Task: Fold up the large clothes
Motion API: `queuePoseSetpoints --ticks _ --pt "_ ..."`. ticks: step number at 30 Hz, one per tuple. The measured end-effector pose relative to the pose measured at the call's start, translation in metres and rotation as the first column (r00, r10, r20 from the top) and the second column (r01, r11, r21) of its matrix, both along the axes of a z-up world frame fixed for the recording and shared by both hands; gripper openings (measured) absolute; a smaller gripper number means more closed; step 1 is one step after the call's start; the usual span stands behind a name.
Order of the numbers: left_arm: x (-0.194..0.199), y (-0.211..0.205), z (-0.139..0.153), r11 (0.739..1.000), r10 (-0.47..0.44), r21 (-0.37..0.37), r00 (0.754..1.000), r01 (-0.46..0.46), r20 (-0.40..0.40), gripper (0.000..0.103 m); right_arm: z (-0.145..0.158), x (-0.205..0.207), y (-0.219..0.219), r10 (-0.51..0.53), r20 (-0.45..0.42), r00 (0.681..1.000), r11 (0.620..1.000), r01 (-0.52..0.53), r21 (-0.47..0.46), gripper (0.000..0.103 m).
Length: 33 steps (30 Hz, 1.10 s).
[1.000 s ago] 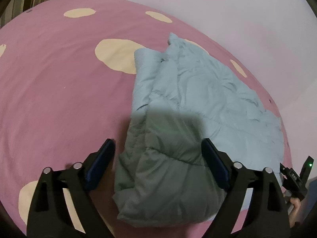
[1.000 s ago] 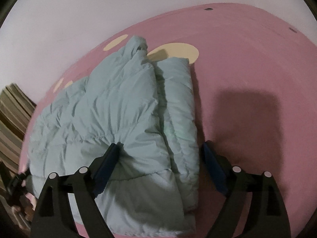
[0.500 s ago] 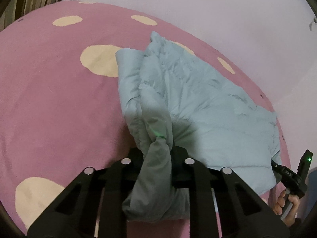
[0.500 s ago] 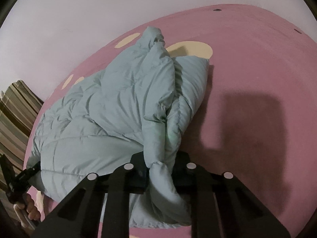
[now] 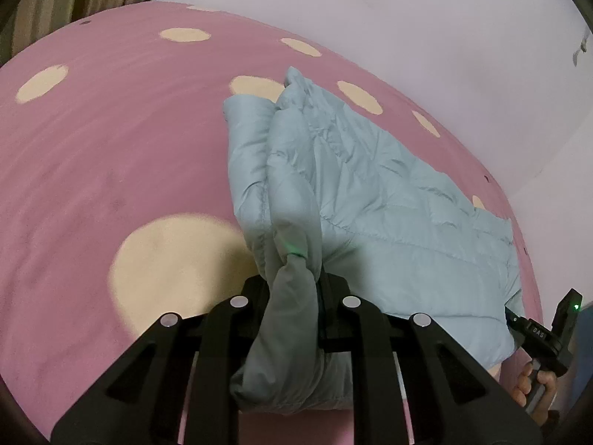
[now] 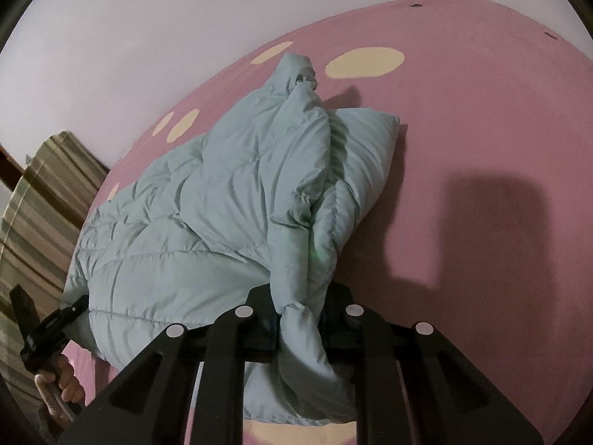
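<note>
A pale blue quilted puffer jacket (image 5: 370,204) lies partly folded on a pink bed cover with cream dots (image 5: 111,148). My left gripper (image 5: 292,289) is shut on the jacket's near edge, and the pinched fabric bunches up between its jaws. My right gripper (image 6: 300,311) is shut on the opposite near corner of the same jacket (image 6: 207,222). Both pinched edges are lifted off the cover. The right gripper also shows at the far right of the left wrist view (image 5: 537,333), and the left gripper at the far left of the right wrist view (image 6: 40,326), each in a hand.
A pale wall (image 5: 370,11) runs behind the bed. A striped curtain (image 6: 33,200) hangs at the bed's end and also shows in the left wrist view (image 5: 55,3). Bare pink cover (image 6: 481,148) spreads beside the jacket.
Both grippers went from open astride the jacket's edge to shut on it. They have since lifted and pulled the pinched fabric up and back, bunching the jacket.
</note>
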State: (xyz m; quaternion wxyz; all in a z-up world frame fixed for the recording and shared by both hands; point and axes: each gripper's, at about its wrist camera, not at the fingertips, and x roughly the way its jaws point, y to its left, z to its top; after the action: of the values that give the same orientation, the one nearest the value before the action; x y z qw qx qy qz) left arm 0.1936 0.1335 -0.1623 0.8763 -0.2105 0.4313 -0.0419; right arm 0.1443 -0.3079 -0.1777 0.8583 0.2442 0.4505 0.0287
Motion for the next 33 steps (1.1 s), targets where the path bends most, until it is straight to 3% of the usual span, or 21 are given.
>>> queuePoseSetpoints --ticks 6,12,27,33 --pt "-0.04 0.021 0.002 1.0 0.023 -0.002 1.0 -0.023 -0.004 0.016 0.001 -0.026 0.012 0.04 0.0 0.999 0.999 -0.04 0.008 0.016" --pt "-0.058 0.038 0.002 0.998 0.058 0.0 0.998 -0.058 -0.018 0.016 0.004 -0.017 0.021 0.081 0.008 0.997 0.997 -0.081 -0.02 0.016" --pt "-0.067 0.035 -0.001 0.998 0.052 0.042 0.999 -0.051 -0.015 0.017 -0.001 -0.01 0.009 0.079 0.026 0.997 0.997 -0.079 -0.017 0.017" --pt "-0.067 0.031 -0.001 0.996 0.059 0.067 0.998 -0.057 -0.019 0.024 0.001 -0.013 0.01 0.069 0.025 0.997 0.998 -0.069 -0.011 0.022"
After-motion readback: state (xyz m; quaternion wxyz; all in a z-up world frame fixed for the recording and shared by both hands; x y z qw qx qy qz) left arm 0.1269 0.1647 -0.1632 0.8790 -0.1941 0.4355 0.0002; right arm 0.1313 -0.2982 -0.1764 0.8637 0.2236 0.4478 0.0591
